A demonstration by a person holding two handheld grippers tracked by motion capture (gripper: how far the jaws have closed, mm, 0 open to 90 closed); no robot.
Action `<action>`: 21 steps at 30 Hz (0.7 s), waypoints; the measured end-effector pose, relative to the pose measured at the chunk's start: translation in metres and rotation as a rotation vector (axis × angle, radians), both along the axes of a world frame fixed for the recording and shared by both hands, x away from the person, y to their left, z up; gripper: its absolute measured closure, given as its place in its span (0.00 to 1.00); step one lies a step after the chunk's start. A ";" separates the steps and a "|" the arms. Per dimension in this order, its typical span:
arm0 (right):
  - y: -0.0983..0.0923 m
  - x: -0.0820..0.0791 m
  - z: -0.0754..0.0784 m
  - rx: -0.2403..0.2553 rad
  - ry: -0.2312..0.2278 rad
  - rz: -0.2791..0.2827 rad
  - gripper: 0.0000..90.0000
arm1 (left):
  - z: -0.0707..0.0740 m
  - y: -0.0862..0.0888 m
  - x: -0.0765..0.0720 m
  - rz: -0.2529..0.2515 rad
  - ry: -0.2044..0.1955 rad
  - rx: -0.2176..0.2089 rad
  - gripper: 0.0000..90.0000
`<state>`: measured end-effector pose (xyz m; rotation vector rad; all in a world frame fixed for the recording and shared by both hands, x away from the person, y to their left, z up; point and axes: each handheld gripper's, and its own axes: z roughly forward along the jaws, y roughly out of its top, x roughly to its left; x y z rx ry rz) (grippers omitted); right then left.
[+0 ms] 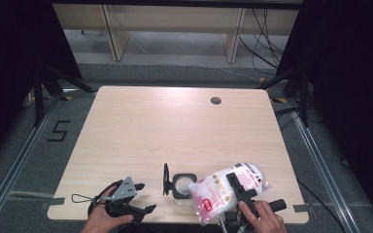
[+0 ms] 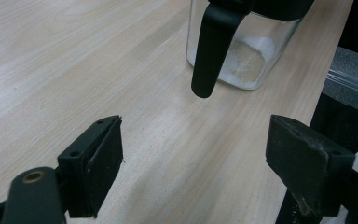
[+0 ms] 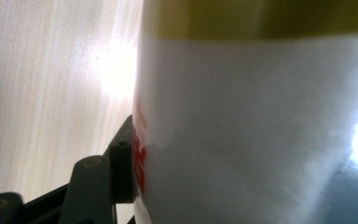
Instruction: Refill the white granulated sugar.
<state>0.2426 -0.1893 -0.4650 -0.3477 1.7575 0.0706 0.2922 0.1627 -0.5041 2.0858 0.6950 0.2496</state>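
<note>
So my right gripper has its jaws clamped around a soft white plastic bag with red print, pads pressing its sides, bag tipped with one corner over the square clear glass jar with a black rim; the jar sits near the front edge of the light wooden table, its black lid flipped up on the left. My left gripper has its jaws wide apart with nothing between them; it rests on the table left of the jar, apart from it.

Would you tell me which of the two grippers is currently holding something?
The right gripper: its fingers clamp the white bag tilted toward the glass jar. The left gripper is open and empty.
</note>
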 end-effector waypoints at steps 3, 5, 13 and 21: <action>0.000 0.000 -0.001 0.002 0.000 0.004 0.48 | 0.000 0.001 0.001 -0.010 -0.012 0.009 0.20; 0.001 -0.001 -0.002 0.010 0.003 -0.010 0.48 | 0.000 0.000 0.000 0.000 0.000 0.001 0.20; 0.001 -0.001 0.001 -0.024 -0.012 -0.004 0.48 | 0.000 0.000 0.000 0.004 0.004 -0.007 0.20; 0.000 -0.001 0.000 -0.015 -0.021 0.015 0.48 | 0.001 0.000 0.000 0.002 0.005 -0.005 0.20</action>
